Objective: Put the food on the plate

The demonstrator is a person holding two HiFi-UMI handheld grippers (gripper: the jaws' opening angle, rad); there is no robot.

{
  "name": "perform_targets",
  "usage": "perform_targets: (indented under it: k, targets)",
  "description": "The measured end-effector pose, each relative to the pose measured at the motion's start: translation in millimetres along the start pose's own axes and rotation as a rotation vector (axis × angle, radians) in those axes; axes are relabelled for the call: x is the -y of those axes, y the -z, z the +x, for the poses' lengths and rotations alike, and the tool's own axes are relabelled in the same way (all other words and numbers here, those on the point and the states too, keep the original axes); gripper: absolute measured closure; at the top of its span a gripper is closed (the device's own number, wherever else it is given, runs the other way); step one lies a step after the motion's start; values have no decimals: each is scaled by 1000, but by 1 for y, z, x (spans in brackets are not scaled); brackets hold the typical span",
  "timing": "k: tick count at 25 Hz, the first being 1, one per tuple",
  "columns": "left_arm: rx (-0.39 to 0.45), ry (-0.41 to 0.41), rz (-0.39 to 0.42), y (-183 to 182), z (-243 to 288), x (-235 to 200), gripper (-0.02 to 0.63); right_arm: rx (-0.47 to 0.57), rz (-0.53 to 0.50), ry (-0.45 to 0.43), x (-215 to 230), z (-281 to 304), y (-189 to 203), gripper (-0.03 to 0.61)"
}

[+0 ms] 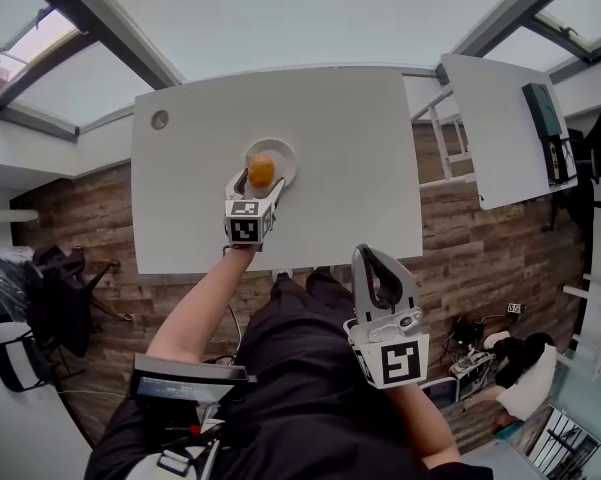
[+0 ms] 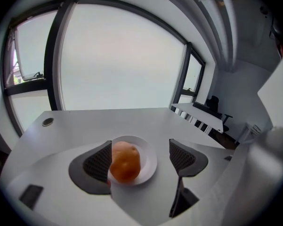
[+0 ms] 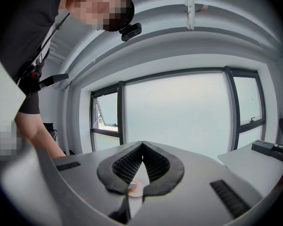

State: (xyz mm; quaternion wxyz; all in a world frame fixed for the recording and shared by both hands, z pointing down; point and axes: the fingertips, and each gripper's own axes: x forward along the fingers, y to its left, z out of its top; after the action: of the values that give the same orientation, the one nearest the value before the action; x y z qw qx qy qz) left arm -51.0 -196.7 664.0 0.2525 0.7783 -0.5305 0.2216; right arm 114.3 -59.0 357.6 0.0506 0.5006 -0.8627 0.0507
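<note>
An orange-brown lump of food point(image 1: 261, 171) point(image 2: 125, 163) lies on a small white plate point(image 1: 283, 155) point(image 2: 149, 158) near the middle of the white table point(image 1: 340, 128). My left gripper point(image 1: 260, 181) point(image 2: 140, 150) is open, one jaw on each side of the plate. The food rests against the left pad, while the right pad stands well away from it. My right gripper point(image 1: 368, 258) point(image 3: 142, 146) is shut on nothing and is held off the table, close to the person's body. In the right gripper view a sliver of the plate point(image 3: 132, 186) shows below the jaws.
A round grommet point(image 1: 159, 119) sits in the table's far left corner. A second white table point(image 1: 500, 138) with a dark device point(image 1: 542, 108) stands to the right. Black chairs point(image 1: 60, 288) stand on the wooden floor at the left.
</note>
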Motion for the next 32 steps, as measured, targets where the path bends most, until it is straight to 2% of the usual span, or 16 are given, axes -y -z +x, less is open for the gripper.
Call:
perform_targets:
  k: [5,9,11,13,15,19,24,29,32]
  targets:
    - [54,-5,-20,-10,-23,11,232,21,0,-26,-4,-1,-4,572]
    - [129,-26,-28,-24,-49,14,233,38,1,-54,-11,3,-8,572]
    - [165,-35,-15,-36,-67,17,275,46,-1,-71,-15,6,-11,572]
    - [184,-34,-7,-44,-85,21,276,52,-1,-86,-20,9,-13,572]
    - [213,-25,-6,-52,-99,24,304,56,0,-103,-25,12,-15,572]
    - [260,20,-34,-56,-115,32,312,63,7,-139,-36,18,-16,572]
    - [289,-34,-23,-58,-142,30,373,68,13,-175,-46,23,-17,572]
    - [371,-44,-32,-72,-170,39,403,68,20,-205,-51,31,-16,572]
    - [395,-61,-6,-79,-187,43,411,69,15,-226,-58,34,-17,572]
